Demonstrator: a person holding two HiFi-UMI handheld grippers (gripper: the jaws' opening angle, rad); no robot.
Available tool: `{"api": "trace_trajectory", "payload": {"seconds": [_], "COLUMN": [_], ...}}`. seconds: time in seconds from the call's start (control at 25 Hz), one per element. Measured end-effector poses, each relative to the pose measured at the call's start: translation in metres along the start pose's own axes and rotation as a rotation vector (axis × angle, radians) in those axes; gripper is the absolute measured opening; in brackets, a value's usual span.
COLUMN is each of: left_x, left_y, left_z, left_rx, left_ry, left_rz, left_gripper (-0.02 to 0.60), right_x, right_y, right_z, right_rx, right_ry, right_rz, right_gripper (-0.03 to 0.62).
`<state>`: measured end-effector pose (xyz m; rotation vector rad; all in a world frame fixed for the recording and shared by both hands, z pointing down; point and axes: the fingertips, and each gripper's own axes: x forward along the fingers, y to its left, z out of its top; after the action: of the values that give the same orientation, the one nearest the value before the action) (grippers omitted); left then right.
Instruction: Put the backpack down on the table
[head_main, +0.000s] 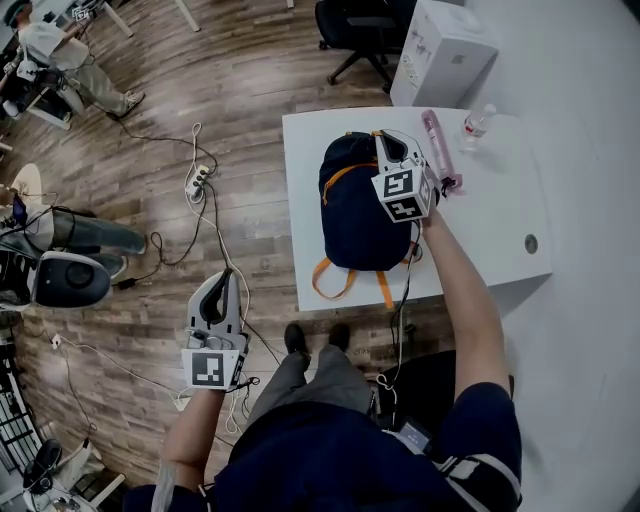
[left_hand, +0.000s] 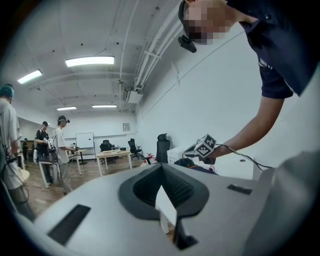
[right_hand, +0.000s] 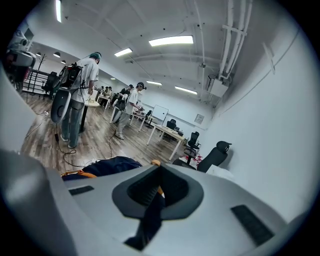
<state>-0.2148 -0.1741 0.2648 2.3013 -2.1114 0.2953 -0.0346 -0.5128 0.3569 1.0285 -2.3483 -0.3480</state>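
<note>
The backpack (head_main: 355, 215) lies flat on the table (head_main: 490, 230), its orange straps (head_main: 385, 288) toward the table's near edge. The right hand-held gripper (head_main: 385, 142) is over the table at the backpack's far end, jaws clamped tight on a dark strap (right_hand: 149, 216). The left hand-held gripper (head_main: 226, 276) hangs off the table's left side, above the floor (head_main: 200, 100), jaws together and empty.

a dark wood-plank floor (head_main: 250, 90) runs under a white table (head_main: 500, 215) that stands beside a plain white wall (left_hand: 210, 100). near the table's far end are a black office chair (head_main: 355, 30) and a white cabinet (head_main: 440, 50). cables (head_main: 160, 245) and a power strip (head_main: 198, 180) lie on the floor. long strip lights (left_hand: 90, 61) and pipes (right_hand: 230, 30) cross the white ceiling (left_hand: 100, 30). further off stand light wooden desks (left_hand: 114, 156) and a whiteboard (left_hand: 84, 140).
</note>
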Motion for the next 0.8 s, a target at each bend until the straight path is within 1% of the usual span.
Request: {"api": "trace_trajectory", "payload": {"seconds": [0.12, 0.28, 0.52, 0.68, 0.8], "left_x": [0.015, 0.032, 0.057, 0.072, 0.076], "left_y": [-0.006, -0.012, -0.026, -0.031, -0.031], "left_z": [0.002, -0.003, -0.012, -0.011, -0.011], "left_rx": [0.006, 0.000, -0.015, -0.038, -0.053], "left_ry": [-0.026, -0.035, -0.035, -0.035, -0.056], "left_rz": [-0.029, -0.065, -0.116, -0.129, -0.131], "left_gripper": [0.005, 0.003, 0.003, 0.003, 0.003], "right_x": [0.007, 0.015, 0.023, 0.031, 0.035], "right_y": [0.006, 0.015, 0.016, 0.016, 0.017], "right_z": [-0.011, -0.022, -0.035, -0.043, -0.050], "right_rx": [0.010, 0.009, 0.019, 0.022, 0.019], "right_ry": [0.013, 0.031, 0.039, 0.051, 0.065], "right_rz": [-0.004, -0.004, -0.016, -0.018, -0.021], "right_gripper": [-0.002, -0.002, -0.002, 0.000, 0.000]}}
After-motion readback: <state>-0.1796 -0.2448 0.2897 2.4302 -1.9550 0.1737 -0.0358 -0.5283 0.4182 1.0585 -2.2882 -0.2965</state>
